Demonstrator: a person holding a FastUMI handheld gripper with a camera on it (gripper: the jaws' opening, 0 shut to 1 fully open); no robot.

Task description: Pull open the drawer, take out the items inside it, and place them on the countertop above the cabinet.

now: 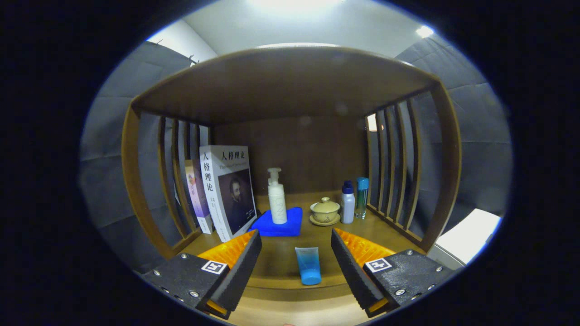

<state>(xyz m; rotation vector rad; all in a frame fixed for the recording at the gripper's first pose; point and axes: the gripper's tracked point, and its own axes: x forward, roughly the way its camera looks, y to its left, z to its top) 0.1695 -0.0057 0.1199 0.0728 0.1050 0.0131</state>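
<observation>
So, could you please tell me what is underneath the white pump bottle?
The white pump bottle stands upright on a folded blue cloth, which lies on the wooden countertop. The wood beneath the cloth is covered. The gripper jaws are open, touching nothing.

The gripper [296,246] stands wide open, with a small blue squeeze tube [308,266] upright between its fingers near the wooden countertop's [281,265] front edge. Bare wood lies beyond it. Farther back, a white pump bottle [277,196] on a blue folded cloth [280,222] blocks the middle; upright books [227,192] close the left.

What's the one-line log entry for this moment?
tongs: open, empty | blue tube: on countertop, between fingers | drawer: unseen
</observation>
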